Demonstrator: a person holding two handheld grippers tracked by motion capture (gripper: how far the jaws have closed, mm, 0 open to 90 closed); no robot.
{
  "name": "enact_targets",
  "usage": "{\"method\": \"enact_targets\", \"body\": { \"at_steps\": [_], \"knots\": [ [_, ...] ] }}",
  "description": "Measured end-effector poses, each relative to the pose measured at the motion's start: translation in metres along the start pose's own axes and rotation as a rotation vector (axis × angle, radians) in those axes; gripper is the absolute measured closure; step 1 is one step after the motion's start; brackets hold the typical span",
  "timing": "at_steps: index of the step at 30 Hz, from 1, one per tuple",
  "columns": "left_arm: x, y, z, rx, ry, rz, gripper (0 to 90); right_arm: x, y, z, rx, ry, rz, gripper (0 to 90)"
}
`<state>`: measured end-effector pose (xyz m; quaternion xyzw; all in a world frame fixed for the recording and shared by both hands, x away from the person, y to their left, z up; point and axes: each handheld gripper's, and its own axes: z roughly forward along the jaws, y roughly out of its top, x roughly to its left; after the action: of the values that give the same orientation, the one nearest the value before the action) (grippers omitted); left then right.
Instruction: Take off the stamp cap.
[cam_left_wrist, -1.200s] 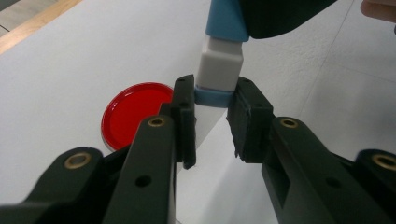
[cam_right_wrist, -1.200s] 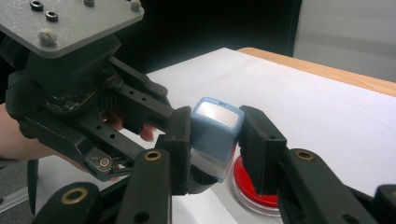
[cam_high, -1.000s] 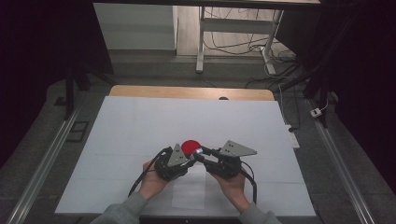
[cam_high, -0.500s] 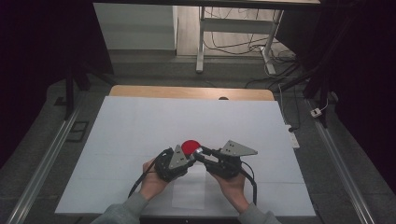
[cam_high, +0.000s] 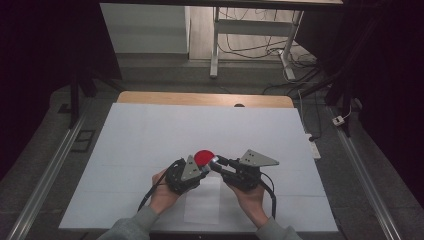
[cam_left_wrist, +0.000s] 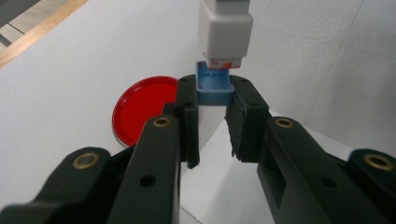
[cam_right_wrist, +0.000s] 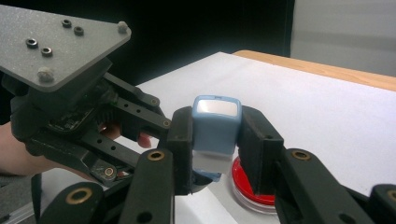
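Note:
A small block-shaped thing hangs just above the table between my two grippers. My left gripper (cam_left_wrist: 215, 89) is shut on its blue end (cam_left_wrist: 214, 84), and the pale grey-white body (cam_left_wrist: 225, 28) sticks out beyond the jaws. My right gripper (cam_right_wrist: 217, 125) is shut on that body (cam_right_wrist: 217, 122), which looks light blue with a grey face there. A red round disc (cam_high: 204, 156) lies flat on the white table right under the fingertips, also seen as the red disc (cam_left_wrist: 140, 109) and the red disc (cam_right_wrist: 252, 193). In the high view the left gripper (cam_high: 202, 169) and right gripper (cam_high: 216, 162) meet tip to tip.
The white table top (cam_high: 150, 130) has open room to the left, right and far side. A wooden strip (cam_high: 200, 99) edges its far side. A white sheet of paper (cam_high: 202, 205) lies between the person's hands near the front edge. Cables trail from both grippers.

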<state>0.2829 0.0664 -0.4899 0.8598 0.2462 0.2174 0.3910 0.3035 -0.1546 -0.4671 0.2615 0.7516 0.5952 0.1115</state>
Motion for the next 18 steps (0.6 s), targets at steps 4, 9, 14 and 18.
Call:
{"method": "enact_targets", "body": {
  "at_steps": [4, 9, 14, 18],
  "knots": [
    [0.0011, -0.0003, -0.0010, -0.002, 0.003, -0.002, 74.6, 0.0002, -0.0005, 0.0006, 0.002, 0.000, -0.002, 66.3],
    [0.0022, -0.0009, -0.0013, -0.002, 0.005, -0.009, 74.6, 0.0001, -0.0005, 0.0003, 0.002, -0.002, -0.004, 66.3],
    [0.0029, -0.0014, -0.0017, 0.001, 0.006, -0.009, 74.6, 0.0000, -0.0004, -0.0001, 0.000, -0.002, -0.004, 66.3],
    [0.0046, -0.0022, -0.0027, 0.000, 0.010, -0.015, 74.6, -0.0001, -0.0003, -0.0004, -0.001, -0.002, -0.005, 66.3]
  ]
}}
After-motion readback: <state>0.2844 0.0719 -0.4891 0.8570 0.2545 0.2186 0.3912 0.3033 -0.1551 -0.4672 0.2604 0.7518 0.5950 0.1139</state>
